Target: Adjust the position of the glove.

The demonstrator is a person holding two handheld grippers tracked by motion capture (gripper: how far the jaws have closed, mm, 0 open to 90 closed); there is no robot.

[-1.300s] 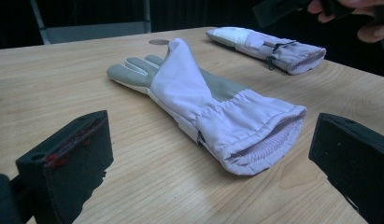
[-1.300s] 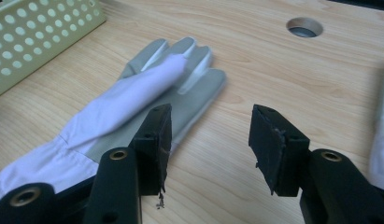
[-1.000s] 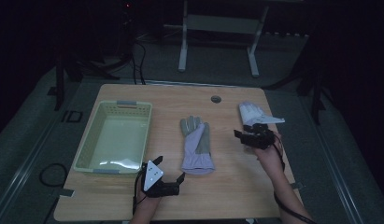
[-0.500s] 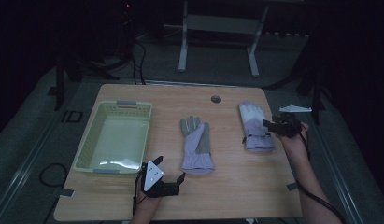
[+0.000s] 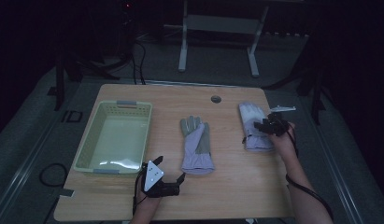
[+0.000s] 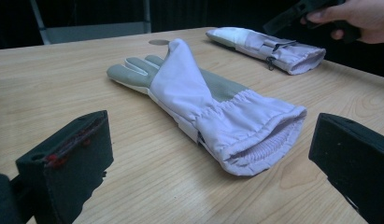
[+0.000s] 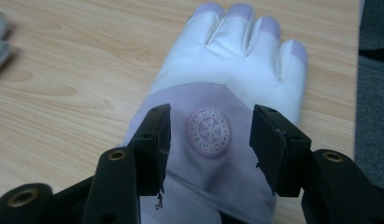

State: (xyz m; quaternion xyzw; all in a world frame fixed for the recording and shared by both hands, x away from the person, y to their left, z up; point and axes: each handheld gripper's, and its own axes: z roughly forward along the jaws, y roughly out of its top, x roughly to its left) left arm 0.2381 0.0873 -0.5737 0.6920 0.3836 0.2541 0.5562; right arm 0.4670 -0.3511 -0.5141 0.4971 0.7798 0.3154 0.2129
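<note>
right glove (image 7: 236,70): flat, long axis up the table, fingertips away from person
right gripper (image 5: 266,125): jaws apart above its back, nothing clamped
left gripper (image 5: 173,181): jaws wide, empty
surface: wooden table (image 5: 236,182), dark room

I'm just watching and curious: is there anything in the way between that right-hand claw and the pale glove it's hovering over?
Nothing visible. The right gripper has its jaws open directly above the right glove, which lies flat on the table with nothing on top of it.

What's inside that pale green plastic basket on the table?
Nothing that shows: the pale green plastic basket has a bare, shiny floor. Its near wall hides a thin strip of floor just behind it. Both lilac fabric gloves lie outside, on the wooden table.
</note>
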